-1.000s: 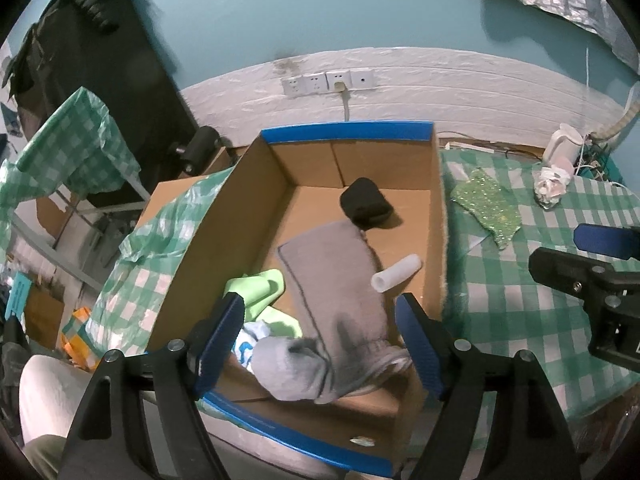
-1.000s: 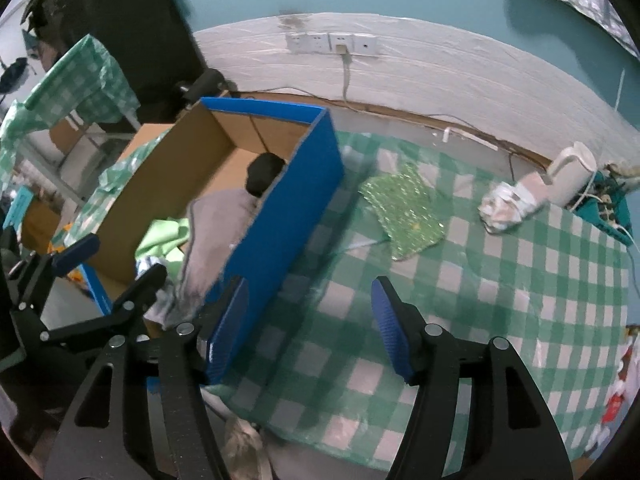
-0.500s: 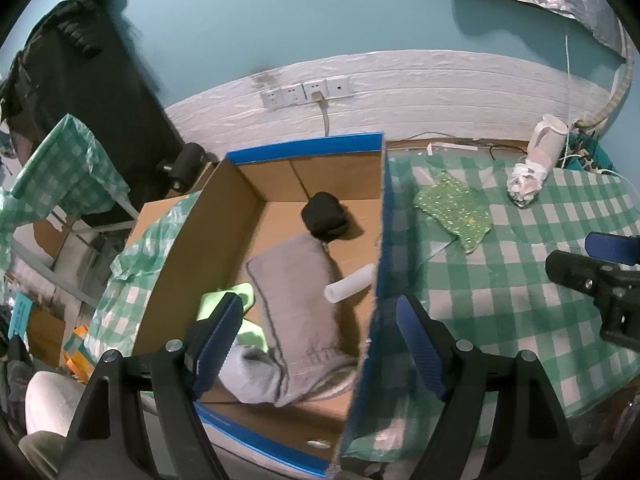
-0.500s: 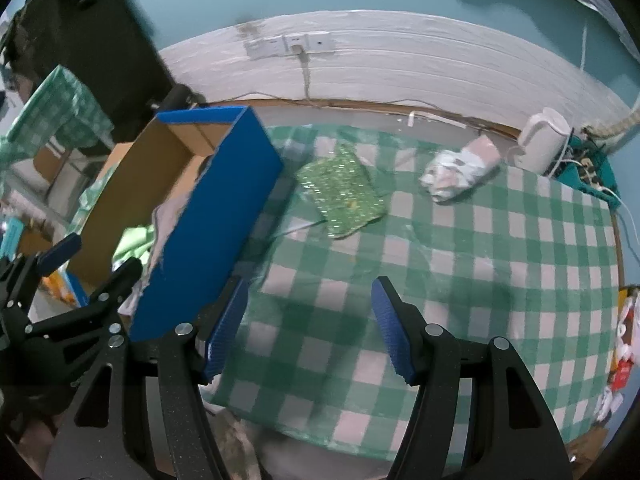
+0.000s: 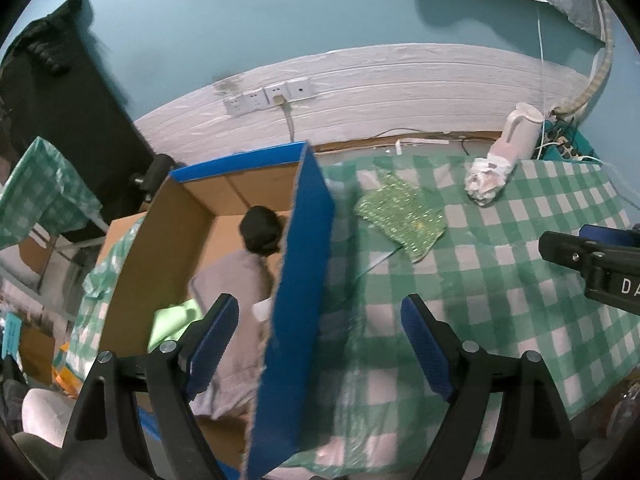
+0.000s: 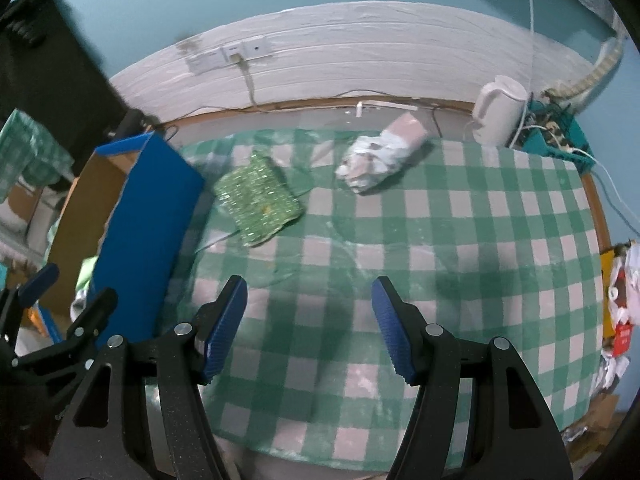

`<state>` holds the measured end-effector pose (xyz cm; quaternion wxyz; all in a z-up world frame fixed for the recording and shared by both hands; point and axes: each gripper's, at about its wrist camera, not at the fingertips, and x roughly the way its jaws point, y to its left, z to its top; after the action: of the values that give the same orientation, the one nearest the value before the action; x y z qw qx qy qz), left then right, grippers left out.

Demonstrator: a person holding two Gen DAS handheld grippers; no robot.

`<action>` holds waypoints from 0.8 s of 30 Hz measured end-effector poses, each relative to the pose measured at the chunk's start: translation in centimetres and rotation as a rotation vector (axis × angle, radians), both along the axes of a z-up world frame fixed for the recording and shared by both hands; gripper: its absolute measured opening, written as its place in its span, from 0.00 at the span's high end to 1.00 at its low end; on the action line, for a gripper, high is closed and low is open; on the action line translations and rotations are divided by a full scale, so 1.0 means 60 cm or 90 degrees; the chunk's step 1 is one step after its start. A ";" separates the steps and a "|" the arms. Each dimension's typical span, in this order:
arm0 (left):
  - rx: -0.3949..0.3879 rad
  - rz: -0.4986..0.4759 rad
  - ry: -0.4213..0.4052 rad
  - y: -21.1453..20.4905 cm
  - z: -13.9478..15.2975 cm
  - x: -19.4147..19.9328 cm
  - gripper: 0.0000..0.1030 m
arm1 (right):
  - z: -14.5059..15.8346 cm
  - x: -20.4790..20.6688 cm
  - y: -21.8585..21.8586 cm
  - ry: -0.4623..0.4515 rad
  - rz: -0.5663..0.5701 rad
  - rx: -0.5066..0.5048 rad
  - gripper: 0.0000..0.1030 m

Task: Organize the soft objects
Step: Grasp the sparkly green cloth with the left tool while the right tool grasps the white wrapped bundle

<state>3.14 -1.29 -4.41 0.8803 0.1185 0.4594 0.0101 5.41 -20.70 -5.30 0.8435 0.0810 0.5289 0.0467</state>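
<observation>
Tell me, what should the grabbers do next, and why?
Probably move the open right gripper forward to the sparkly green cloth. It lies on the checked table beside the box, and both grippers are empty.

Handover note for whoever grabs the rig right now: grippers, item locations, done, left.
Left gripper: open, empty, over the box wall.
Right gripper: open, empty, above the checked tablecloth.
Done: grey cloth, black bundle and light green item lie in the cardboard box.
Left: green sparkly cloth and white crumpled bundle lie on the table outside the box.
</observation>
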 end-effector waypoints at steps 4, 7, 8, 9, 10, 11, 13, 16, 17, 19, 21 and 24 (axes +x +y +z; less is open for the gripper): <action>-0.020 -0.001 0.009 -0.018 -0.011 0.019 0.18 | -0.005 0.016 -0.019 0.001 -0.019 0.003 0.38; -0.038 0.005 0.018 -0.024 -0.023 0.032 0.18 | -0.014 0.029 -0.030 0.006 -0.033 0.007 0.38; -0.042 0.005 0.022 -0.025 -0.026 0.036 0.18 | -0.017 0.034 -0.034 0.010 -0.037 0.007 0.38; -0.043 0.005 0.026 -0.028 -0.029 0.040 0.18 | -0.021 0.040 -0.037 0.014 -0.041 0.007 0.38; -0.044 0.004 0.029 -0.033 -0.032 0.044 0.18 | -0.025 0.046 -0.039 0.017 -0.044 0.008 0.38; -0.044 0.002 0.031 -0.039 -0.034 0.051 0.18 | -0.029 0.050 -0.041 0.019 -0.045 0.008 0.38; -0.039 -0.001 0.032 -0.049 -0.038 0.063 0.18 | -0.035 0.063 -0.045 0.024 -0.047 0.005 0.38; -0.031 -0.006 0.036 -0.062 -0.046 0.080 0.18 | -0.042 0.082 -0.051 0.027 -0.054 0.000 0.38; -0.027 -0.009 0.039 -0.067 -0.050 0.088 0.18 | -0.045 0.089 -0.052 0.029 -0.057 -0.001 0.38; -0.023 -0.015 0.040 -0.076 -0.056 0.099 0.18 | -0.049 0.104 -0.055 0.033 -0.062 -0.001 0.38; -0.011 -0.022 0.040 -0.087 -0.063 0.112 0.18 | -0.052 0.121 -0.056 0.035 -0.064 -0.004 0.38; -0.004 -0.029 0.046 -0.102 -0.074 0.133 0.18 | -0.057 0.149 -0.058 0.034 -0.067 -0.016 0.38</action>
<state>11.12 -7.40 -8.85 0.8632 0.1269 0.4884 -0.0159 14.34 -24.18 -8.72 0.8313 0.0993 0.5469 -0.0070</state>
